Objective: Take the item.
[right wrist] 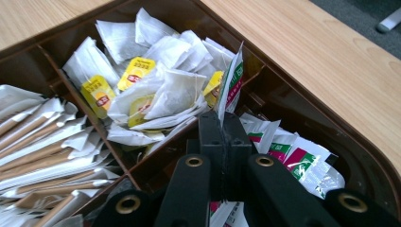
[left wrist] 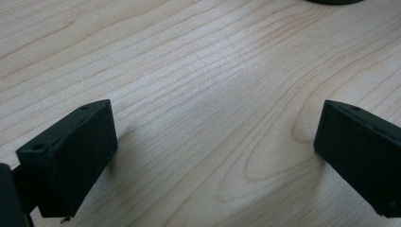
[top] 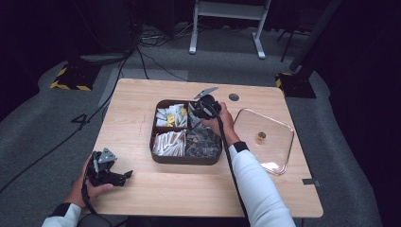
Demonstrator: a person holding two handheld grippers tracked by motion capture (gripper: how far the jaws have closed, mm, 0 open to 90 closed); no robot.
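My right gripper [right wrist: 222,130] is clamped on a green-and-red sachet [right wrist: 230,85] at the far-right compartment of the tray [top: 158,158] mid-table, which I judge light, limp, crushable, best pinched by its edge; left gripper [left wrist: 213,156] idles, jaws apart.

left gripper [top: 124,176]: jaws wide apart, low, level | right gripper [right wrist: 226,124]: jaws pinched together, arm outstretched

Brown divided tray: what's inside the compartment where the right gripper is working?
White sachets with green and pink print lie in that compartment of the tray. The right gripper pinches one sachet upright. The compartment floor is hidden beneath them.
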